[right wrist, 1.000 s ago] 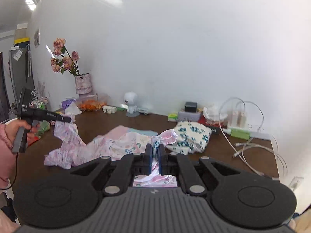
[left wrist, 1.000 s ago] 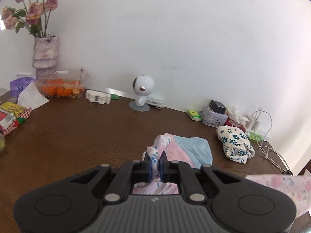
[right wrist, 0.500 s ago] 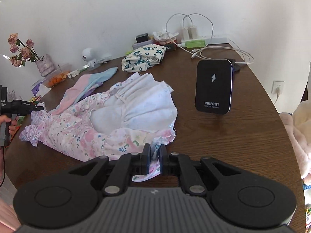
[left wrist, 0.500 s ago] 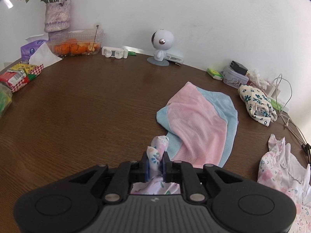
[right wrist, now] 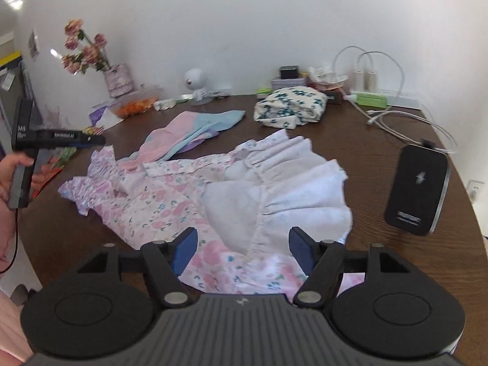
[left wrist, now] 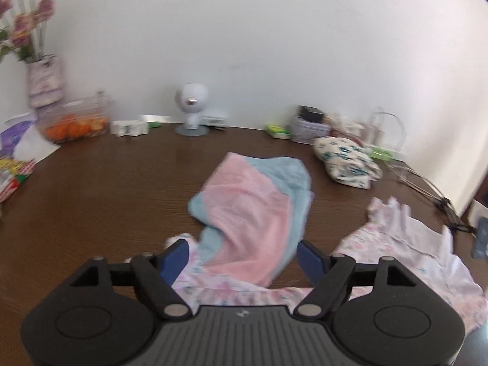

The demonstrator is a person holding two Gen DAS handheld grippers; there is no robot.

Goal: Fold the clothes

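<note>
Floral dress (right wrist: 170, 195) lies spread on the table (right wrist: 366, 140), inside partly showing, long axis running left to right from its ruffled sleeve end near my left claw (left wrist: 242, 257) to the white gathered skirt (right wrist: 299, 189) ahead of my right claw (right wrist: 242, 248). Thin, soft and light by my judgement, likely to bunch, so I would pinch it at the gathered hem or shoulder seams. Both claws wide apart, gripping nothing; the pink-and-blue garment (left wrist: 256, 201) overlaps the dress's far edge.
</note>
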